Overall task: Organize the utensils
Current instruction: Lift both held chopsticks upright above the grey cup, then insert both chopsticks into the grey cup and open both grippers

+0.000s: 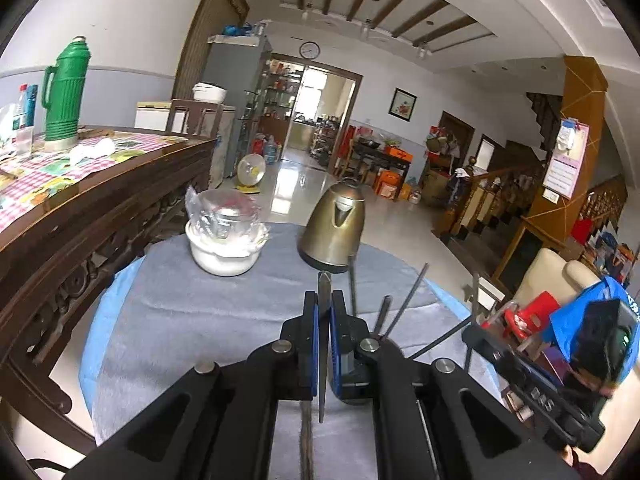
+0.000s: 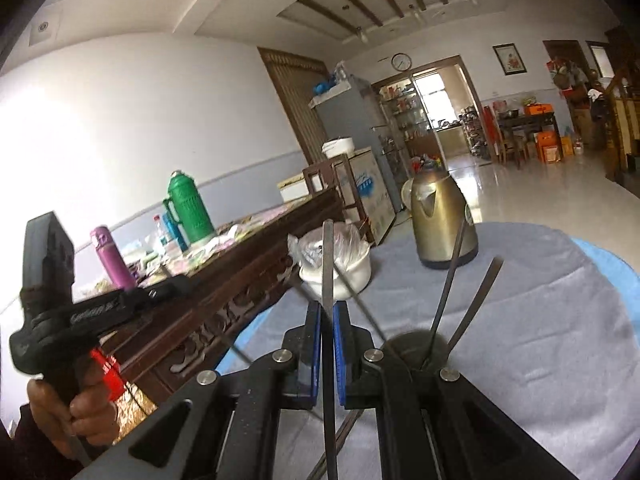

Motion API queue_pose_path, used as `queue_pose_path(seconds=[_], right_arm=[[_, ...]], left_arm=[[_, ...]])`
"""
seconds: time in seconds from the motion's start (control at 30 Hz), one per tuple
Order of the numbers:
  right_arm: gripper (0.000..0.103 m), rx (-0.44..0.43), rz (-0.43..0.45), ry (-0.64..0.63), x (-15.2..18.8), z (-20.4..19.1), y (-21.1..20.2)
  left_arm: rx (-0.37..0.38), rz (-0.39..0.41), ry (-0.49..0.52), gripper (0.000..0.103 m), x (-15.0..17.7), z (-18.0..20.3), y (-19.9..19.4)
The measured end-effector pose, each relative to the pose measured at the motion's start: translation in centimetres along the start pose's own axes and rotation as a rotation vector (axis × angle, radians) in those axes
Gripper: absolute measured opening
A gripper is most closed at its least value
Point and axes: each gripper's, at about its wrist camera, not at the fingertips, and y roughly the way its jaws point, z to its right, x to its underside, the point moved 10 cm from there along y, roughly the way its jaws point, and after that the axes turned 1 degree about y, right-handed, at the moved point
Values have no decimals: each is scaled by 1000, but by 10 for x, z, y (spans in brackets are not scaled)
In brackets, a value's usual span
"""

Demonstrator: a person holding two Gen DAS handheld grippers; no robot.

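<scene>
Left gripper (image 1: 324,308) and right gripper (image 2: 328,312) each pinch one thin metal utensil upright; keeping both vertical should ease lowering them beside the standing utensils (image 2: 460,300).

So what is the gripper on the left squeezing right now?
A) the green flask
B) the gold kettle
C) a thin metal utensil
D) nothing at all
C: in the left wrist view the left gripper has its blue pads shut on a thin metal utensil, while the kettle stands apart on the grey cloth.
</scene>
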Motion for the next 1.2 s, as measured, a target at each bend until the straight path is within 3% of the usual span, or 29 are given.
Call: queue_pose_path(seconds=[0.4, 0.67, 0.9, 1.2], right_arm=[[7, 124, 217, 6, -76, 26, 19], [7, 237, 299, 8, -92, 43, 33], [7, 280, 266, -54, -81, 47, 49], [7, 297, 221, -25, -59, 62, 46]], left_arm=[[52, 53, 33, 6, -38, 40, 1], [78, 112, 43, 6, -60, 65, 9], [60, 103, 64, 6, -52, 74, 28], [50, 58, 75, 6, -30, 80, 48]])
